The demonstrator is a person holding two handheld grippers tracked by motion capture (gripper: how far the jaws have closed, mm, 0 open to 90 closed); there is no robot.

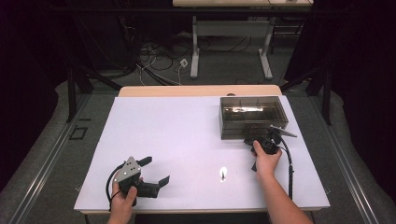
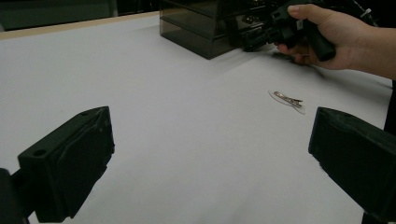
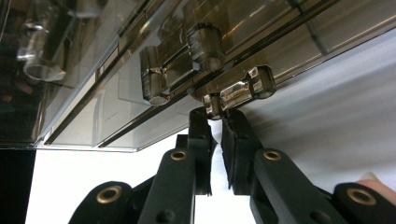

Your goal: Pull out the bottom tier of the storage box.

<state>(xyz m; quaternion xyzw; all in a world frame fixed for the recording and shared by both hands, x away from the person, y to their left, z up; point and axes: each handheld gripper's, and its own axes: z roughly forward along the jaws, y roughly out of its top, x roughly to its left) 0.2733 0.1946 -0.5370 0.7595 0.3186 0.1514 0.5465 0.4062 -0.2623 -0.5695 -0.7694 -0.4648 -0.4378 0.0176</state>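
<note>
High view first: the white table [image 1: 187, 154] carries a smoky clear drawer box [image 1: 252, 115] at its far right, and everything keys off that box. Right up against the box's near face sits the right gripper [image 1: 261, 140]. In the right gripper view its jaws are nearly closed and pinched on the small clear handle [image 3: 240, 91] of the lowest drawer, fingertips touching the knob's underside. Well off to the box's near left, the left gripper [image 1: 152, 170] rests on the table, jaws spread wide and holding nothing. Nearer the box, just short of the right hand [image 1: 266, 161], lies a small hair clip [image 2: 287, 99] flat on the table. My read: this is the drawer pull. To do it cleanly, keep the pinch square on the knob, draw straight back level with the table, and go slowly, because that light box may slide along if tugged hard.
</note>
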